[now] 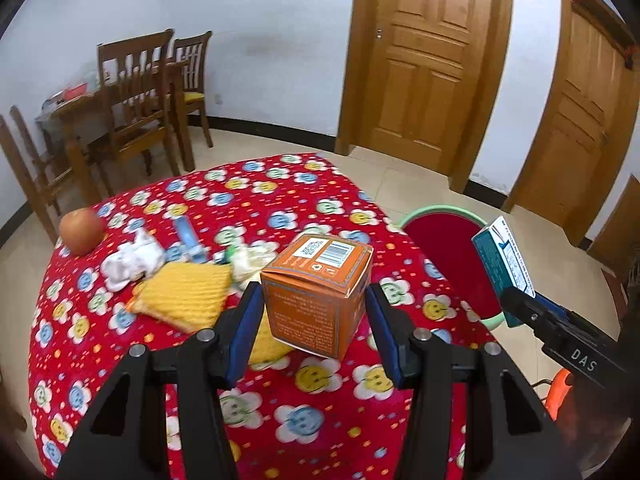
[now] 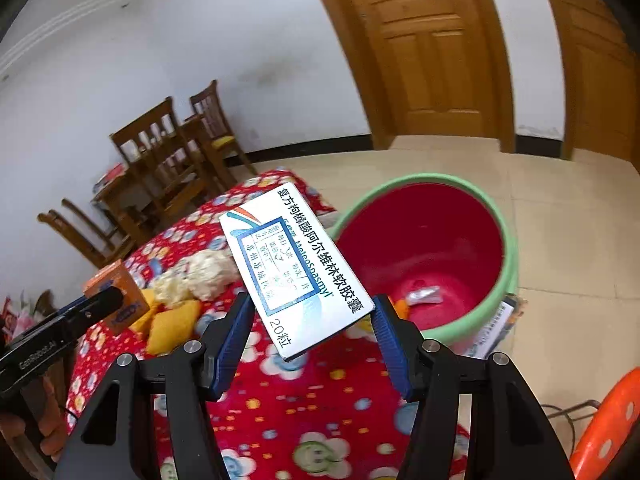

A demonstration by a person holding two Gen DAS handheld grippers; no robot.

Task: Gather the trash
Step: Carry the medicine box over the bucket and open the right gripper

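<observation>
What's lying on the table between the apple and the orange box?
In the left wrist view, between the apple and the orange box: crumpled white tissue, a blue-and-white wrapper and a yellow cloth.

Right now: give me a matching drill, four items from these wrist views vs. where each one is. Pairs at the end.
Items:
1. orange box
2. white medicine box
3. apple
4. crumpled wrapper

Places:
A. inside the bin
B. between the right gripper's pads
C. lying on the tablecloth
D. between the left gripper's pads

Pairs: 1-D, 2-B, 3-C, 4-A
</observation>
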